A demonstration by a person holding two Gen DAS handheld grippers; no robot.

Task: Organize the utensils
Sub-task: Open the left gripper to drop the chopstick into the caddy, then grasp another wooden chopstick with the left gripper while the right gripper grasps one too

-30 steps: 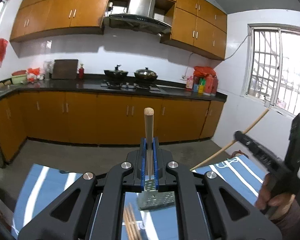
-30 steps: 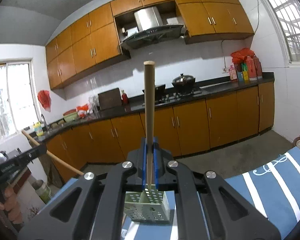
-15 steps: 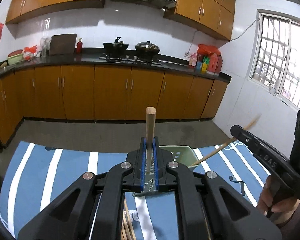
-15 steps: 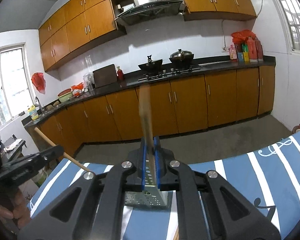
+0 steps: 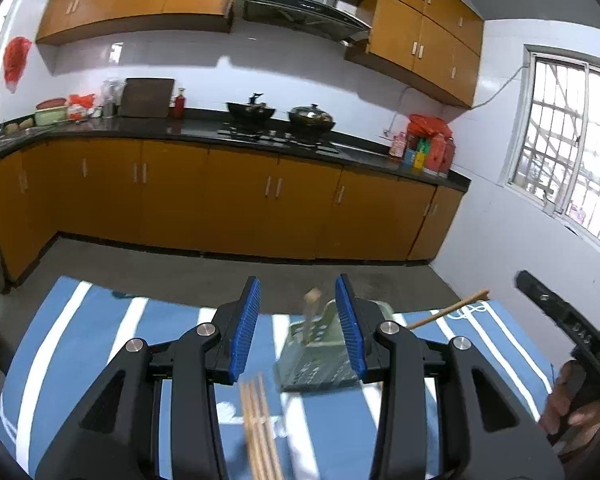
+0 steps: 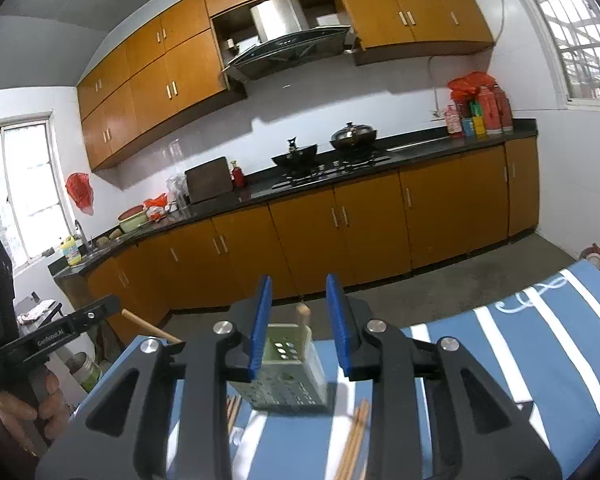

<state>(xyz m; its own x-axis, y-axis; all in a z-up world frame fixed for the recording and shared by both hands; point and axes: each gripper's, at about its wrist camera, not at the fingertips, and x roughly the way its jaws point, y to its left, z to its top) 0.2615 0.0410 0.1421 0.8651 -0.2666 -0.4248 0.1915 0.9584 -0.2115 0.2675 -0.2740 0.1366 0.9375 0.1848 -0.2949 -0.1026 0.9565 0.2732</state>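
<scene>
A green perforated utensil holder [image 5: 316,364] [image 6: 288,376] stands on the blue striped tablecloth [image 5: 80,340]. My left gripper [image 5: 298,326] hovers just before it. Its jaws are opening, and a wooden chopstick [image 5: 310,312] stands loose between them with its lower end in the holder. A second chopstick [image 5: 448,312] slants from the holder to the right. My right gripper [image 6: 300,324] is also opening over the holder, with a chopstick top [image 6: 303,314] free between the blue pads. Several chopsticks [image 5: 260,428] [image 6: 356,440] lie on the cloth.
A hand [image 5: 572,408] at the right edge grips the other tool's black frame [image 5: 556,316]. Orange kitchen cabinets [image 5: 240,200] and a black counter with two pans [image 5: 280,116] run behind a strip of grey floor. A barred window [image 5: 572,152] is at the right.
Both grippers were shut on an upright chopstick and are now open. The chopsticks have slid down into the holder. Both grippers sank toward the table.
</scene>
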